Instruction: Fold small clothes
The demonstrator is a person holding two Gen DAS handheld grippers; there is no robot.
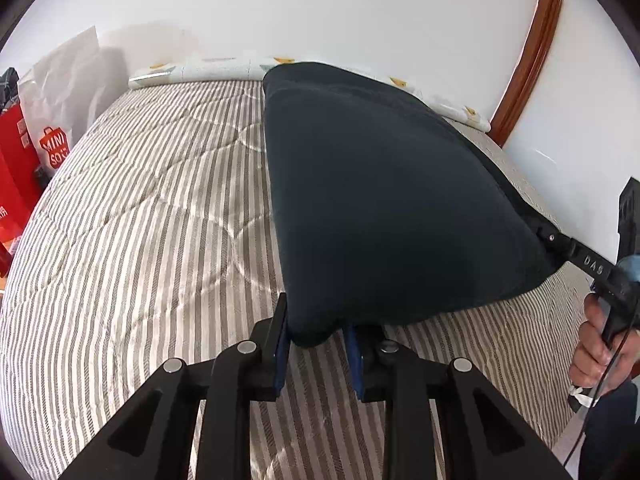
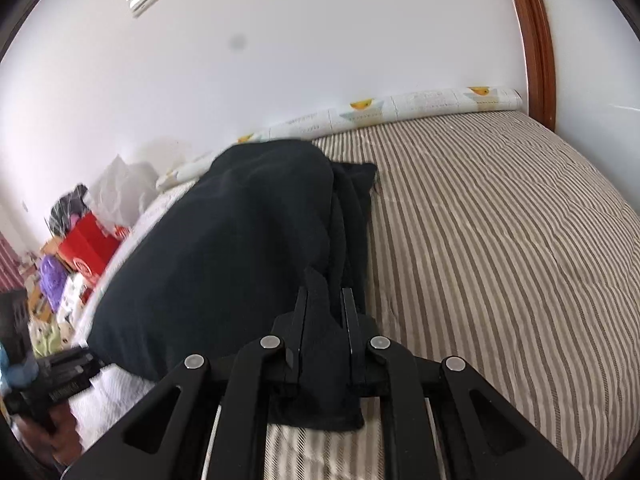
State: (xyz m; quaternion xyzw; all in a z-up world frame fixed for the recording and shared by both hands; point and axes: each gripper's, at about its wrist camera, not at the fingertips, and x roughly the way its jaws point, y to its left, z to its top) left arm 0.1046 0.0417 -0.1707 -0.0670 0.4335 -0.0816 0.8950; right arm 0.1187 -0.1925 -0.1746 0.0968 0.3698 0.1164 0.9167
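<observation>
A dark navy garment [image 1: 380, 184] is held up over the striped bed [image 1: 140, 220], stretched between both grippers. My left gripper [image 1: 316, 320] is shut on its near left corner. My right gripper shows at the right of the left wrist view [image 1: 560, 242], clamped on the other corner. In the right wrist view the garment [image 2: 224, 248] fills the centre and left, with its far end resting on the bed, and my right gripper [image 2: 325, 300] is shut on a bunched corner of it. My left gripper [image 2: 60, 376] shows at the lower left there.
The striped quilt [image 2: 500, 240] covers the bed. A rolled patterned cover [image 2: 400, 110] lies along the white wall. White and red shopping bags [image 1: 48, 120] stand at the bed's left side. A wooden frame [image 2: 534, 40] stands at the right.
</observation>
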